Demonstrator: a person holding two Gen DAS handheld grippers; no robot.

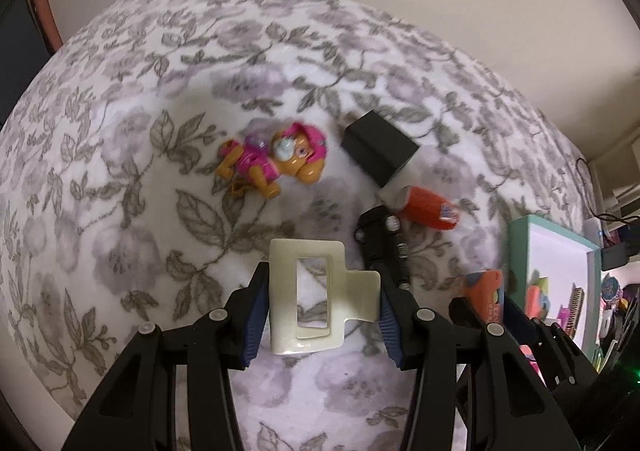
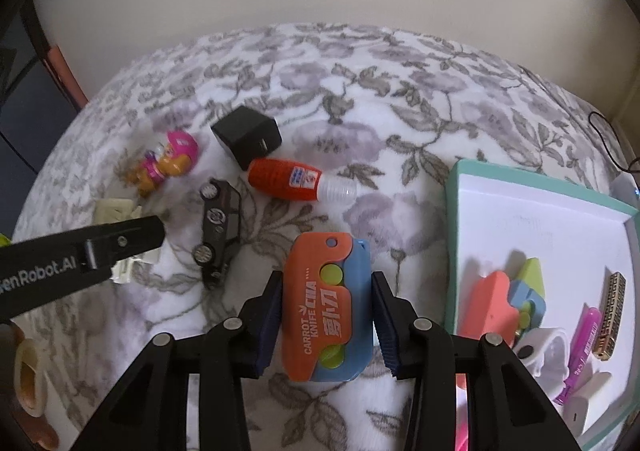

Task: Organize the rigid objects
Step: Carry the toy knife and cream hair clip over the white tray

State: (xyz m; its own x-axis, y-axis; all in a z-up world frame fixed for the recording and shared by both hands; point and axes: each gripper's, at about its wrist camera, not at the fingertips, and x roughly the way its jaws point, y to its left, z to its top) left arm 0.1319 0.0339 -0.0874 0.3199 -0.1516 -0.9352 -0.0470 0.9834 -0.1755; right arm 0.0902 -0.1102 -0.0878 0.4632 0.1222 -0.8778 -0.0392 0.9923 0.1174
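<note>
1. The left gripper (image 1: 324, 303) has its blue pads pressed against both sides of a cream hair claw clip (image 1: 316, 291), held above the floral blanket (image 1: 120, 131).
2. The right gripper (image 2: 326, 321) clamps an orange and blue toy carrot knife (image 2: 324, 307), just left of the teal-rimmed box (image 2: 452, 251).
3. Farther off lie a pink toy dog (image 1: 272, 159), black cube charger (image 1: 380, 147), orange bottle (image 2: 288, 179) and black toy car (image 2: 218, 223).

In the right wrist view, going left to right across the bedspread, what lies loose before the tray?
Pup figure → black toy car → black charger cube → orange glue bottle → teal-rimmed tray. The cream hair clip is left out: the left gripper overlaps it.
</note>
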